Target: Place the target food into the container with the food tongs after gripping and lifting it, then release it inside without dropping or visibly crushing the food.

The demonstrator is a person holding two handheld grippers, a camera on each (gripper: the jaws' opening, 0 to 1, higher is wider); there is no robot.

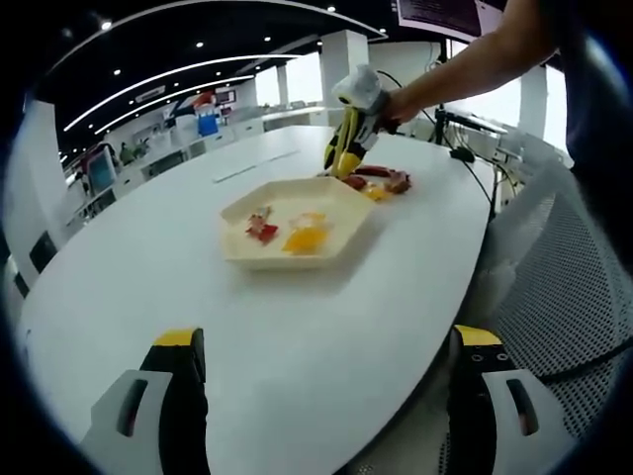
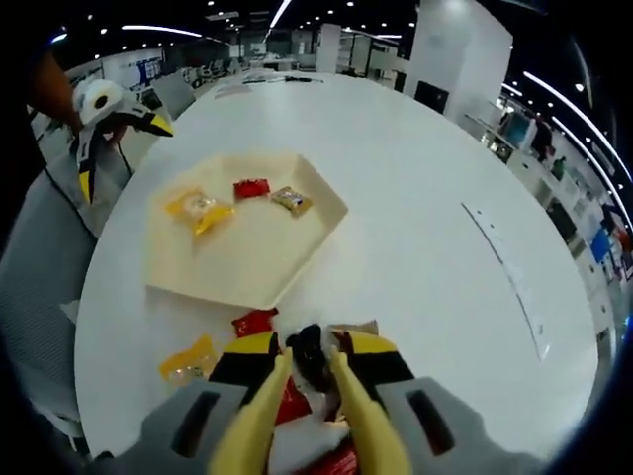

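Yellow plastic food tongs (image 2: 312, 396) in the right gripper (image 2: 309, 371) pinch a dark wrapped candy (image 2: 310, 358). At twelve o'clock, the cream hexagonal tray (image 2: 297, 259) holds three wrapped candies (image 2: 237, 198). The left gripper (image 1: 326, 381) hangs wide apart, holding nothing.

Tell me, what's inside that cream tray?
The cream tray holds three wrapped snacks: a yellow one, a red one and a brown one. Nothing there looks covered.

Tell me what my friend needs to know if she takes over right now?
Left gripper: open, holding nothing, back from the tray.
Right gripper: holds yellow tongs, which pinch a dark snack just off the table, beside the tray.
Done: three snacks lie in the tray.
Left: carry this one over, let go gently inside. More snacks wait on the table.
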